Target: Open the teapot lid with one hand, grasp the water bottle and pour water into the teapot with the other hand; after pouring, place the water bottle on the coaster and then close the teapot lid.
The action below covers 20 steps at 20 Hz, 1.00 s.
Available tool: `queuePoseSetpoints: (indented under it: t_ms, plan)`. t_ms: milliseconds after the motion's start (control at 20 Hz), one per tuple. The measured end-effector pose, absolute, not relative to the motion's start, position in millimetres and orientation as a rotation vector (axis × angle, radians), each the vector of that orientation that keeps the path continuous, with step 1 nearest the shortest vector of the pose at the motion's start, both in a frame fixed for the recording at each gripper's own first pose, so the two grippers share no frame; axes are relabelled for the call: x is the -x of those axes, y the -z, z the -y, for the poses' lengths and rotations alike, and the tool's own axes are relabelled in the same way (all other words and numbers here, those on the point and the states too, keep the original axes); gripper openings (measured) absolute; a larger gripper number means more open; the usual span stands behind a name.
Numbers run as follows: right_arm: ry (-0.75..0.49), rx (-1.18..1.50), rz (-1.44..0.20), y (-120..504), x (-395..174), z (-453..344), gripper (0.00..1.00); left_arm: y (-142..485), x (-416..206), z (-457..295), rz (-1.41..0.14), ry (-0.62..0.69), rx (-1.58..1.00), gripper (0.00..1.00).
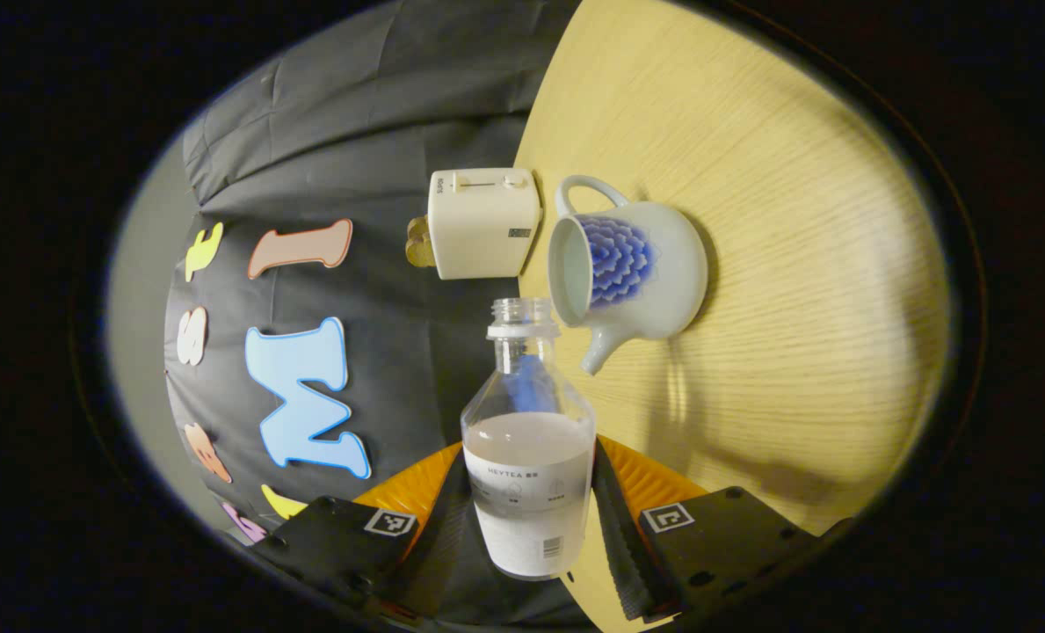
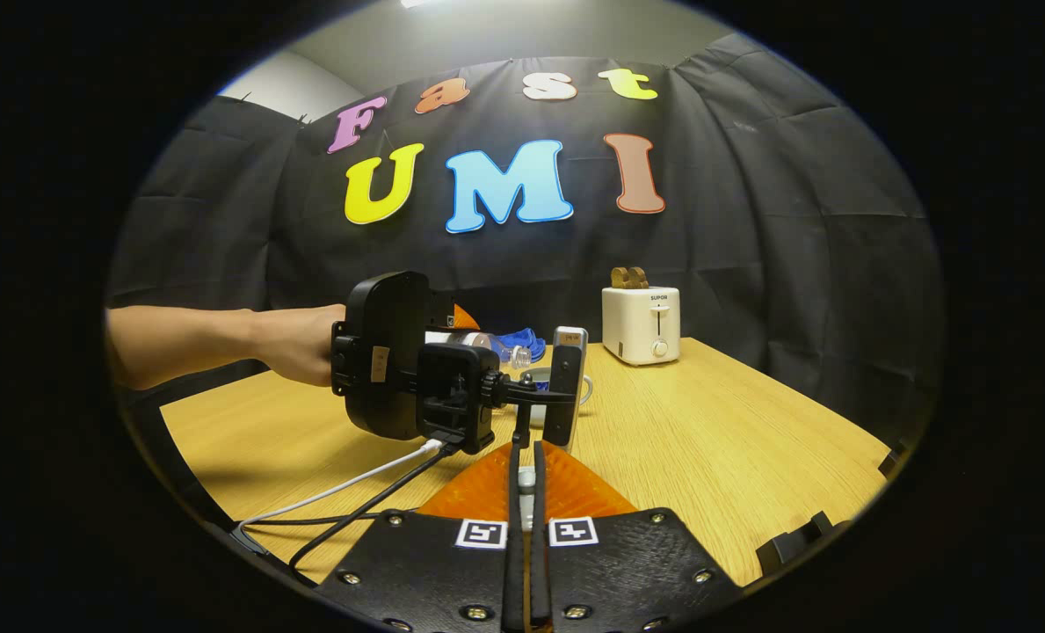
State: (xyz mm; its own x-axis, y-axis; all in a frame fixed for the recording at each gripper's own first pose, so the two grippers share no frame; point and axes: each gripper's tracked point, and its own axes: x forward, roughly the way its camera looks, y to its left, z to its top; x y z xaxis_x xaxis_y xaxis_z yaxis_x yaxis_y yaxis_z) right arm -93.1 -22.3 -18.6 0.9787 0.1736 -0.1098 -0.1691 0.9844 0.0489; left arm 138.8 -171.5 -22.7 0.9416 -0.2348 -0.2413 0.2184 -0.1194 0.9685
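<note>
Left gripper view: one left gripper (image 1: 531, 519), its two fingers clamped on the sides of one clear water bottle (image 1: 529, 457). Bottle is uncapped, holds cloudy liquid to roughly the middle, label around the lower body. This view is rolled sideways, so the wooden table (image 1: 794, 264) stands on the right side of the frame and the booth cloth on the left. One teapot (image 1: 632, 272), white with a blue petal pattern, one looped handle, one spout. Its mouth is uncovered and faces the bottle neck; bottle mouth sits just beside the teapot rim, near the spout. No water stream can be made out between them. One white toaster (image 1: 482, 221) near the teapot by the cloth wall, brown slices poking out of its slot.

Right gripper view: one right gripper (image 2: 525, 527), fingers nearly together with a small pale object (image 2: 528, 479) pinched between them; too small to tell what it is, possibly the lid. Ahead, one hand (image 2: 298, 345) grips the black body of the other gripper, bottle lying tilted in it, a blue object just behind the bottle mouth. Two cables, one white, one black, trail from that gripper over the table. Toaster stands well to the right at the back edge.
</note>
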Motion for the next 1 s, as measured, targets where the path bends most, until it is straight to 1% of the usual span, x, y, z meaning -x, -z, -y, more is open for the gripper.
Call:
queuePoseSetpoints:
  t_ms: [150, 400, 1000]
  plan:
    - [-0.175, -0.043, -0.117, 18.9, 92.7, 22.2, 0.03, 18.9, -136.8, 174.8, 0.025, 0.375, -1.711, 0.84]
    - [-0.178, -0.04, -0.117, 19.2, 93.9, 21.7, 0.03, 19.6, -137.8, 174.7, 0.01, 0.384, -1.759, 0.84]
    - [-0.18, -0.036, -0.114, 19.5, 94.5, 21.6, 0.03, 14.9, -142.2, 179.7, 0.038, 0.373, -1.896, 0.84]
